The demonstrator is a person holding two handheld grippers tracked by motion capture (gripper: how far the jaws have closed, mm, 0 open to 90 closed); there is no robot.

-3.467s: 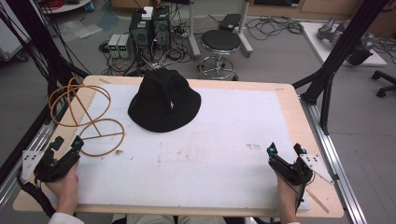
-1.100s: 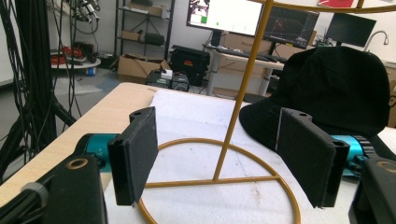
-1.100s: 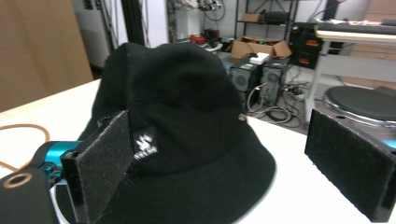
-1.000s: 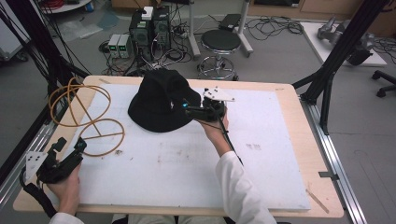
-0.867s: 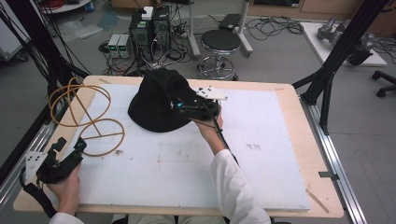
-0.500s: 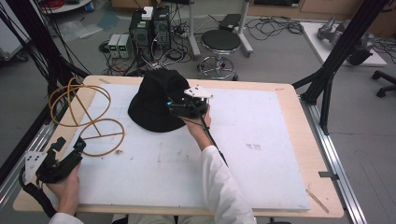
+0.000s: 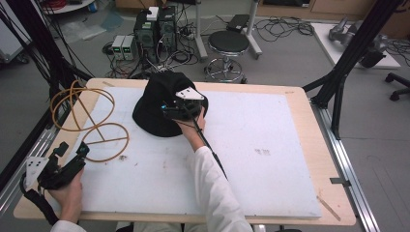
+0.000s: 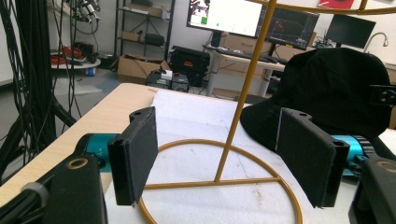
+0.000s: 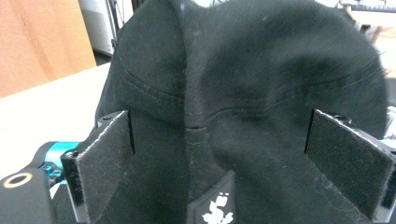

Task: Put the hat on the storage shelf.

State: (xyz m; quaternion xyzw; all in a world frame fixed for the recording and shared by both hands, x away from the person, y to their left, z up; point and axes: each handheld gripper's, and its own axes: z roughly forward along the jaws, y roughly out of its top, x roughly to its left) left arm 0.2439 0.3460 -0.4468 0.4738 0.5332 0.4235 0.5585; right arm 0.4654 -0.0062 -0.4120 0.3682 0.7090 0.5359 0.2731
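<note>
Black bucket hat point(image 7: 162, 104) at table point(image 7: 290, 145) far-centre beside yellow wire stand point(image 7: 89, 121), right gripper point(image 7: 169, 111) spread wide around hat's crown, nothing pinched; left gripper point(image 7: 72, 154) released, near-left edge, facing stand.

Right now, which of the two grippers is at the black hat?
The right gripper, reached out over the black fabric bucket hat, jaws open around its crown. The left gripper rests near the table's front-left corner.

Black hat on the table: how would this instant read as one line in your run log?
right hand-held gripper: open, jaws astride black hat | left hand-held gripper: open, idle near yellow wire stand | hat: resting on white mat
</note>
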